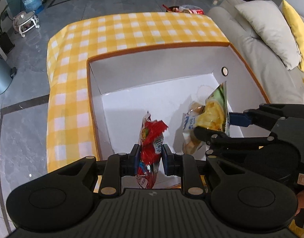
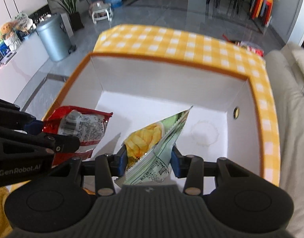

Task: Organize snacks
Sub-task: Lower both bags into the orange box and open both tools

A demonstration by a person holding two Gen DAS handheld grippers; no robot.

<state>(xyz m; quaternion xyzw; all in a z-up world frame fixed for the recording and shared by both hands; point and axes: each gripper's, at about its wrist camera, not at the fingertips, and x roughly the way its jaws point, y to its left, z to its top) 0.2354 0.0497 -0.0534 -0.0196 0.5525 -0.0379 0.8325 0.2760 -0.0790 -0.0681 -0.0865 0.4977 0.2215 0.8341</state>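
My left gripper [image 1: 150, 158] is shut on a red snack packet [image 1: 151, 138] and holds it over the open white box with an orange rim [image 1: 152, 48]. My right gripper [image 2: 148, 162] is shut on a green and yellow chip packet [image 2: 152, 138], also above the box's white floor. In the left wrist view the right gripper [image 1: 217, 126] holds the chip packet [image 1: 213, 115] at the right, with a bread packet [image 1: 189, 127] behind it. In the right wrist view the left gripper [image 2: 42, 130] holds the red packet [image 2: 82, 125] at the left.
The box stands on a table with a yellow checked cloth [image 1: 132, 27]. A beige sofa with cushions [image 1: 267, 29] is at the right. More snack packets [image 1: 189, 10] lie past the table's far edge. A grey bin [image 2: 52, 37] and a water jug [image 1: 31, 0] stand on the floor.
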